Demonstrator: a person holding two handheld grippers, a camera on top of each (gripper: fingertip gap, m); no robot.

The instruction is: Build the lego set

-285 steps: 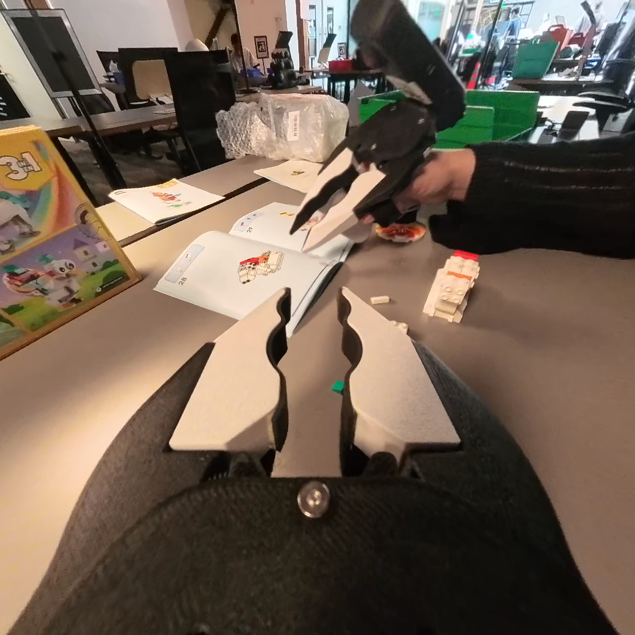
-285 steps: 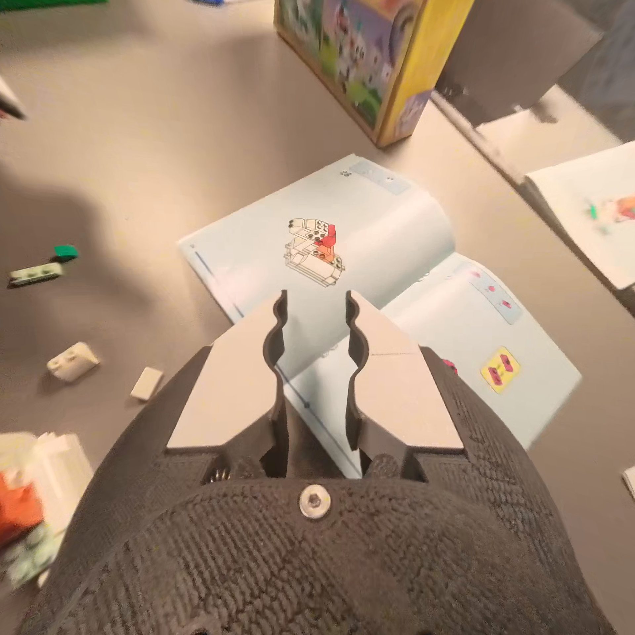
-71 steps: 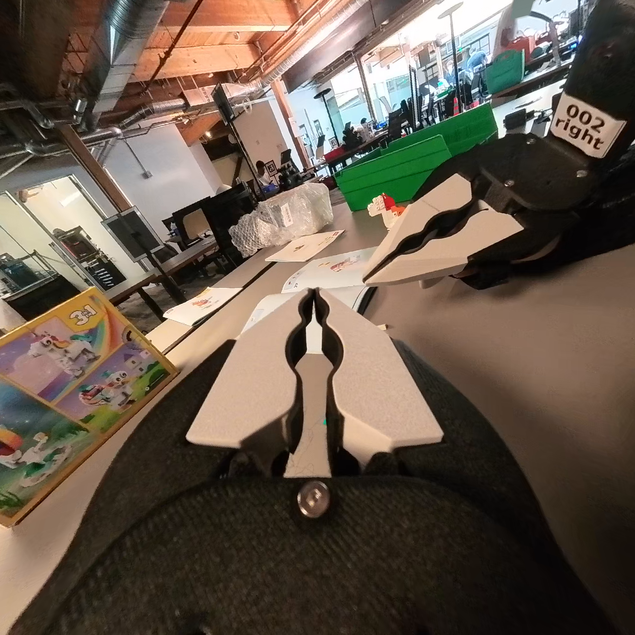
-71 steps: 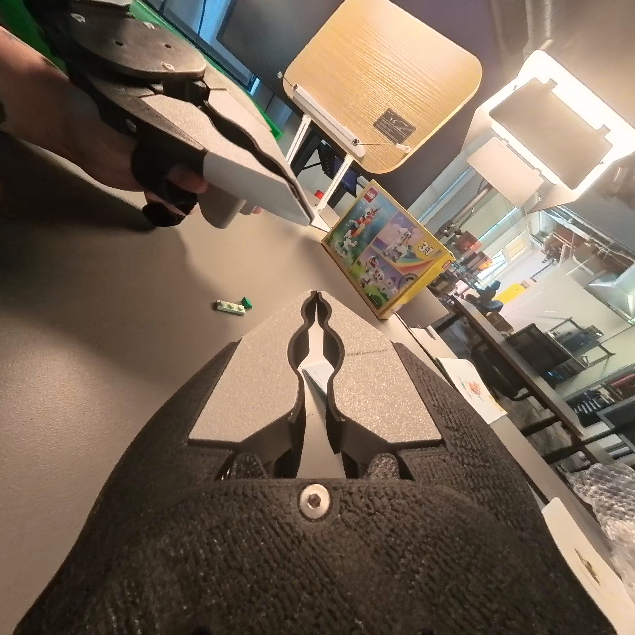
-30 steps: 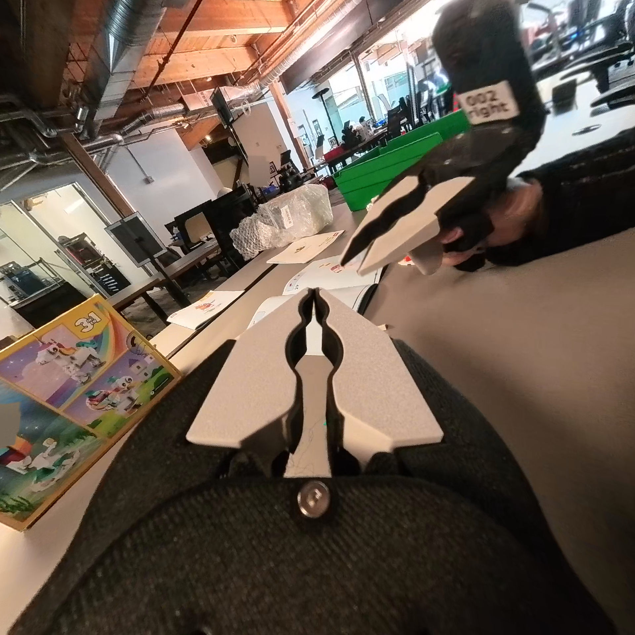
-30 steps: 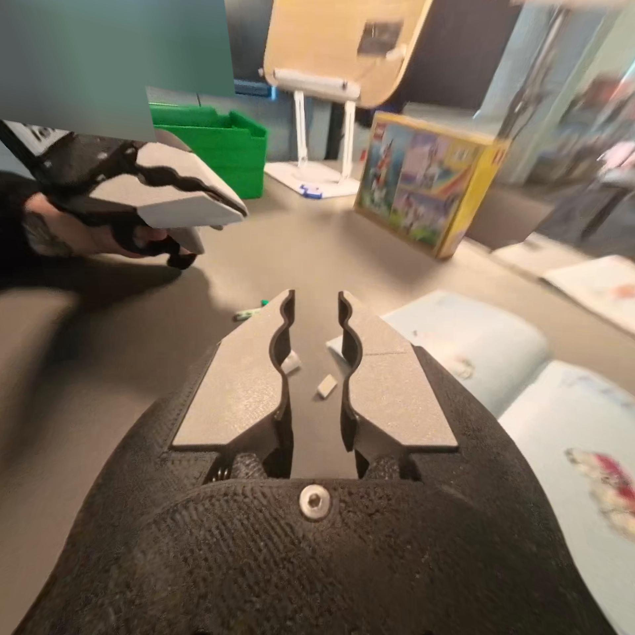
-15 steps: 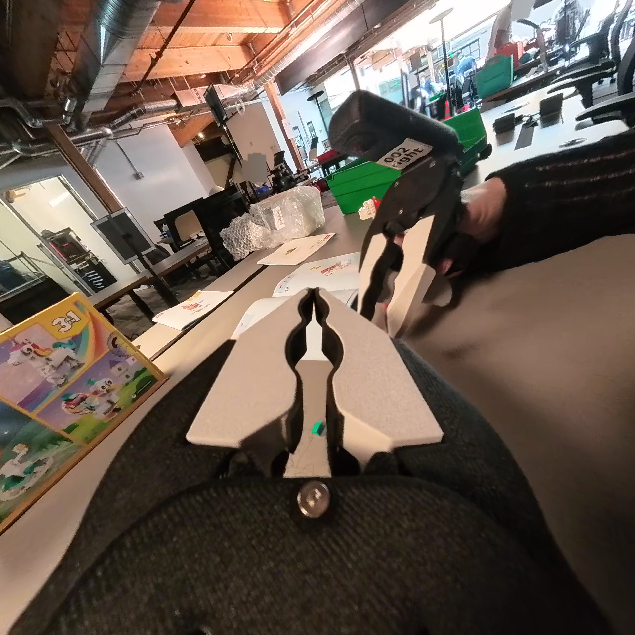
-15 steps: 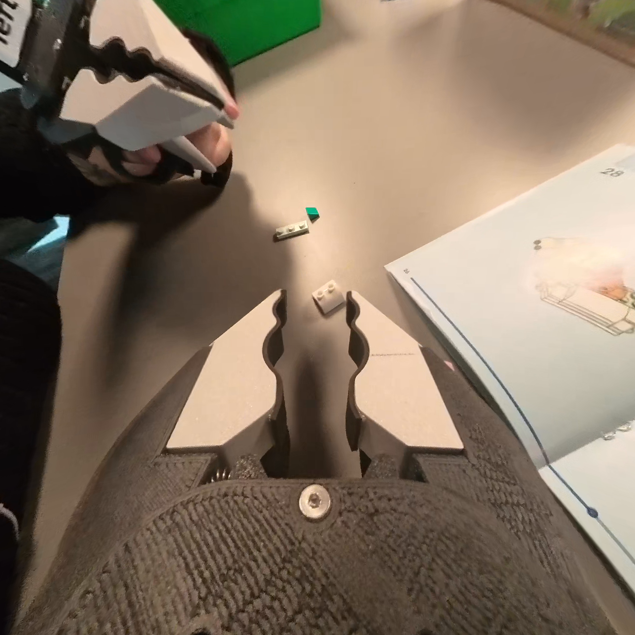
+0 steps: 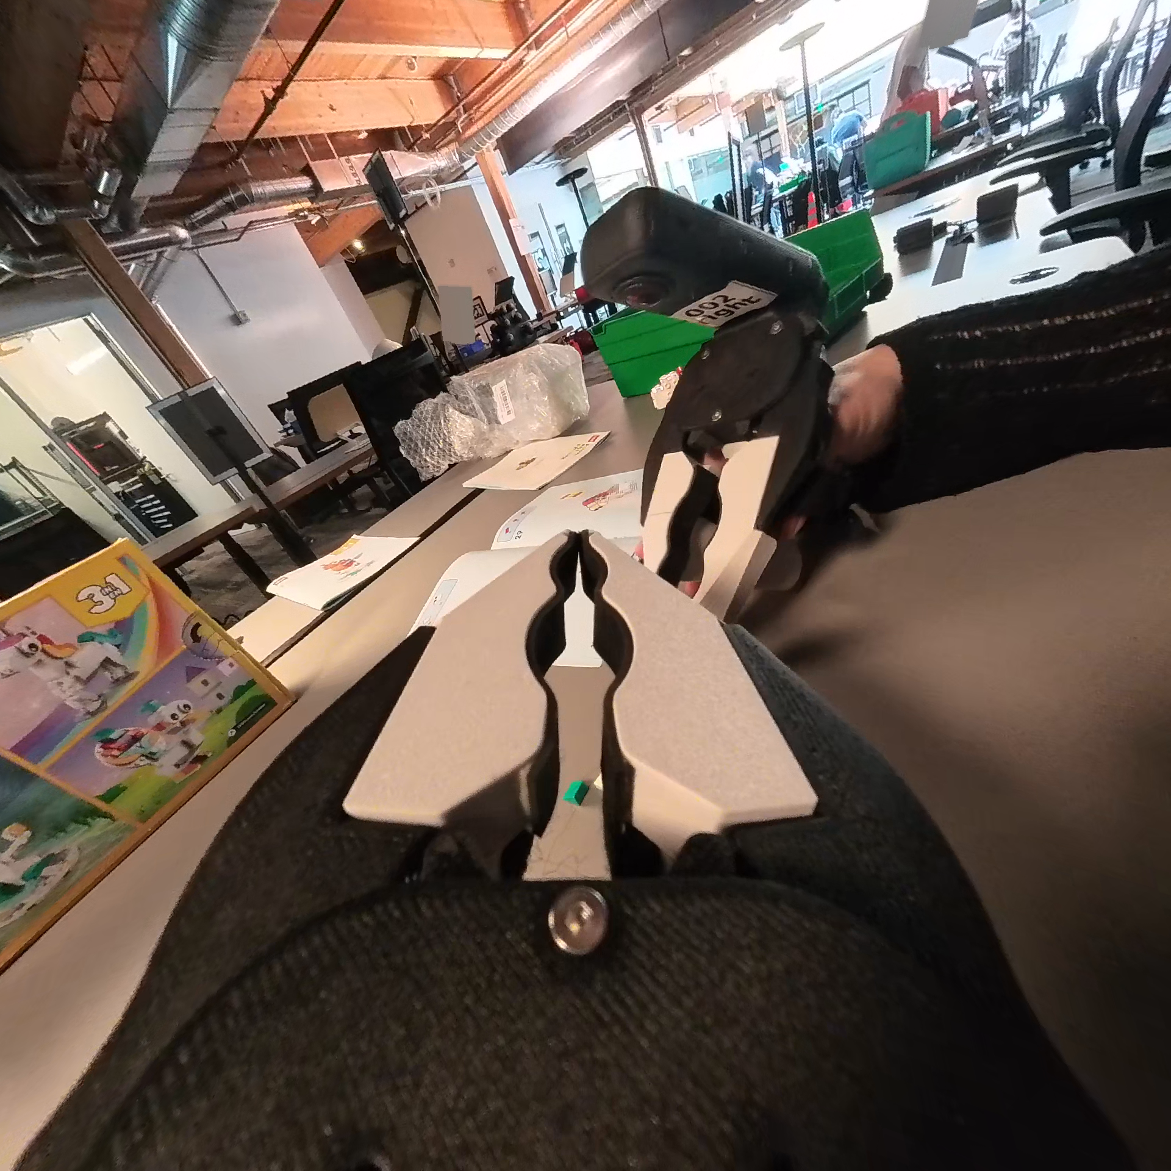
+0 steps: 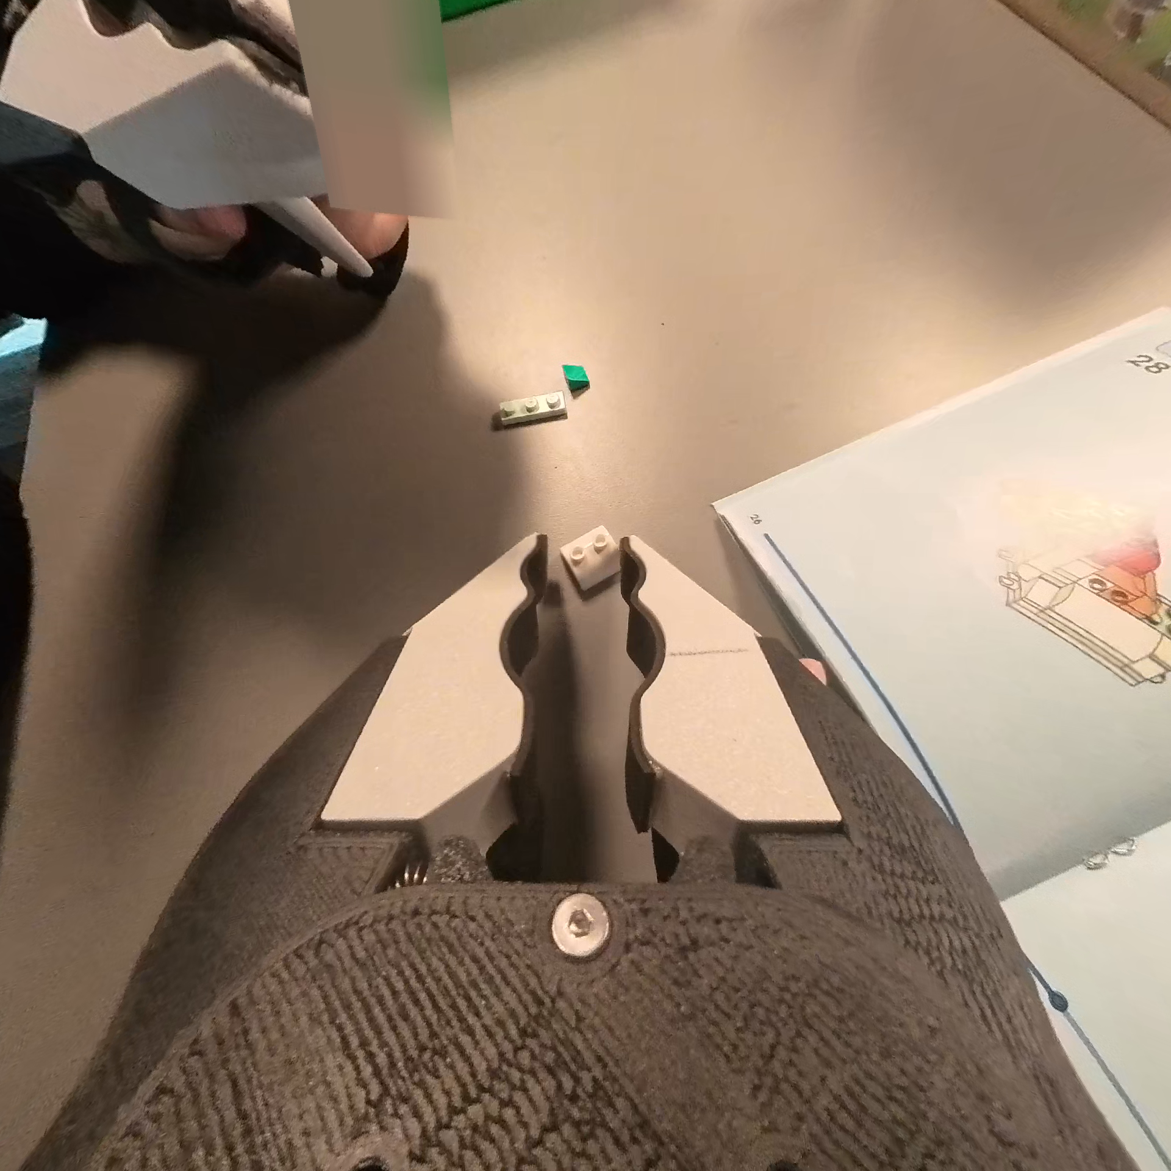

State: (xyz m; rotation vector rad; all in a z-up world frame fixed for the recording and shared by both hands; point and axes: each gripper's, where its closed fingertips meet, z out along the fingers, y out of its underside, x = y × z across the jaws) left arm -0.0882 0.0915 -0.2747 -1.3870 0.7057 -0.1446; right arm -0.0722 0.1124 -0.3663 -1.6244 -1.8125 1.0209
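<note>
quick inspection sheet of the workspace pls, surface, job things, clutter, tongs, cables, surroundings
surface: grey table, shadowed at left.
job's things: small white brick lies between the right tongs' tips; pale green plate and green piece lie beyond it, close together; open instruction booklet at right; set box stands at the table's left edge.
clutter: bubble-wrapped bundle, loose leaflets, green bins farther back.
grippers: left tongs shut, empty; right tongs open, straddling the white brick, no grip yet.
cables: nothing seen.
surroundings: open office with desks, chairs, exposed ceiling ducts.
</note>
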